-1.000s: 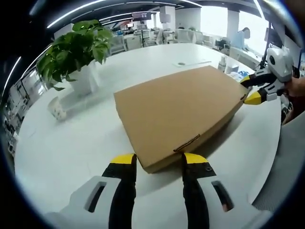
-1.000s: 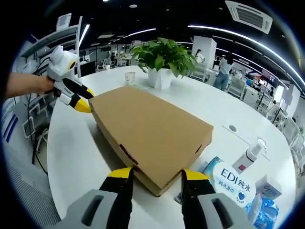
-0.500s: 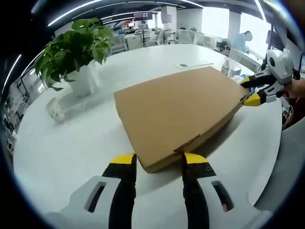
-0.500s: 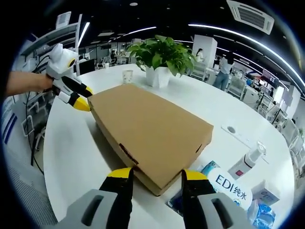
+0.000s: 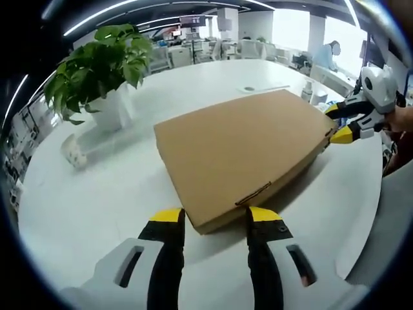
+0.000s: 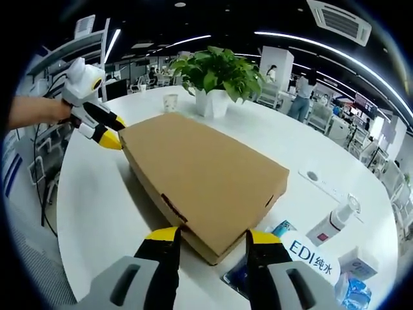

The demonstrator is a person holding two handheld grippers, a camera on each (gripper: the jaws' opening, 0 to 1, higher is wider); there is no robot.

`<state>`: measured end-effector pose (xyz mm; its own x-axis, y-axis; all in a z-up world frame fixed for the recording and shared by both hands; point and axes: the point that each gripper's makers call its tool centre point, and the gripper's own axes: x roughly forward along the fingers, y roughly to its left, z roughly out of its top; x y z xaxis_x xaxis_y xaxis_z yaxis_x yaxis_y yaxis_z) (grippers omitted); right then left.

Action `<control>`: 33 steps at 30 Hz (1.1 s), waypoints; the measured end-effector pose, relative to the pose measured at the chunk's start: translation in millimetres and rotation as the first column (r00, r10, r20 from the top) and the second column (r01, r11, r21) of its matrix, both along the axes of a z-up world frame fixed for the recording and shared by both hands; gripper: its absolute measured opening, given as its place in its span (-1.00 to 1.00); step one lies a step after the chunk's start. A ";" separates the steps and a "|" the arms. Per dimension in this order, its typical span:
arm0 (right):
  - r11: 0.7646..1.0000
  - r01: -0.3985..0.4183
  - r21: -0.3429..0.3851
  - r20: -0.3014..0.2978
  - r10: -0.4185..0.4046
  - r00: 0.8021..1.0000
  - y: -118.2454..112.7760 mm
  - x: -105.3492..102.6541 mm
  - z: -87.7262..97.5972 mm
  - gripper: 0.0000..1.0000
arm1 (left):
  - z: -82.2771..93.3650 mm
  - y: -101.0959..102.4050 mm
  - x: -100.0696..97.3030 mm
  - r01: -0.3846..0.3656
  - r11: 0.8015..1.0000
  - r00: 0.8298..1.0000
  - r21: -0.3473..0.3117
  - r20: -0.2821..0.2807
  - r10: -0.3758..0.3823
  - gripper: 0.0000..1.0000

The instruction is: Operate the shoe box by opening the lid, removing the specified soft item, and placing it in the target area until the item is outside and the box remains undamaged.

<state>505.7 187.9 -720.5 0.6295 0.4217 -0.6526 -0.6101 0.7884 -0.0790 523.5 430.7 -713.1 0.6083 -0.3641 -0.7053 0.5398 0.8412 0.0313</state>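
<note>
Straddling opposite corners of the closed cardboard shoe box (image 5: 242, 152) at 12 o'clock on the white table (image 5: 97, 194), left gripper (image 5: 210, 216) and right gripper (image 6: 210, 236) stand wide, gripping nothing; lid-opening seems pending, needing an upward pry.

One shoe box (image 5: 242, 152), one plant (image 5: 97, 61), one cup (image 5: 75, 147).

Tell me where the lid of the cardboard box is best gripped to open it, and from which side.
Probably at the front edge of the lid, beside the tuck tab slit, coming in low from the person's side. The box lies flat and closed on the table, and both the left gripper and right gripper already straddle its front corners, so that long edge should lift away first.
</note>
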 end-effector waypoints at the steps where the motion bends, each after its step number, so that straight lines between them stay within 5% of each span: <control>1: 1.000 0.000 0.000 0.000 0.000 1.000 0.1 -0.1 0.0 -0.24 | 0.0 0.0 0.3 0.002 1.000 1.000 0.001 0.000 -0.002 -0.25; 20: 1.000 0.007 -0.008 -0.007 -0.007 1.000 -1.3 -2.8 -2.0 -0.16 | -0.8 4.2 -3.7 -0.003 1.000 1.000 0.009 -0.003 0.003 -0.23; 33: 1.000 -0.006 0.019 0.033 0.005 0.999 -4.8 -14.3 15.7 -0.06 | 9.9 14.8 -21.0 -0.032 0.999 0.999 0.001 0.019 0.032 -0.05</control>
